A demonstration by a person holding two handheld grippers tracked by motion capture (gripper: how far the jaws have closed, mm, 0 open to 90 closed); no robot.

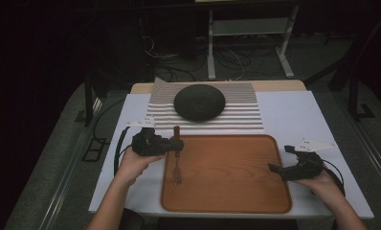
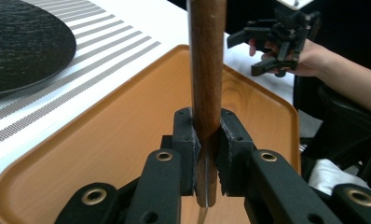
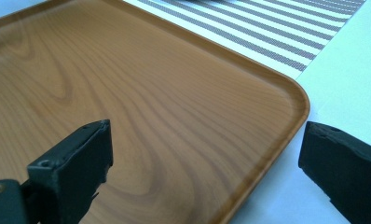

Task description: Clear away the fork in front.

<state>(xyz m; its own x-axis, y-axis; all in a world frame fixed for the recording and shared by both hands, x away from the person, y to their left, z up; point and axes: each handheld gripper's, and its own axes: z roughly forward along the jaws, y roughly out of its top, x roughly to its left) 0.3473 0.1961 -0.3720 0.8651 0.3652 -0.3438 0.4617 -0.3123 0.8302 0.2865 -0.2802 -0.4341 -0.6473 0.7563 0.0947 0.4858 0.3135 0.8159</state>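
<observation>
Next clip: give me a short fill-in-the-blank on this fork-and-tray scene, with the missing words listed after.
1. The left gripper is shut on the wooden handle of the ____.
2. The fork has its tines down on the wooden ____.
3. The right gripper holds nothing; its jaws are ____.
4. The dark round plate rests on the ____ placemat.

Missing words: fork; tray; open; striped

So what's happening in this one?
A person works at a table with two handheld grippers. The left gripper is shut on the wooden handle of a fork, whose tines are down over the left part of a wooden tray. The right gripper waits open at the tray's right edge, holding nothing.
</observation>
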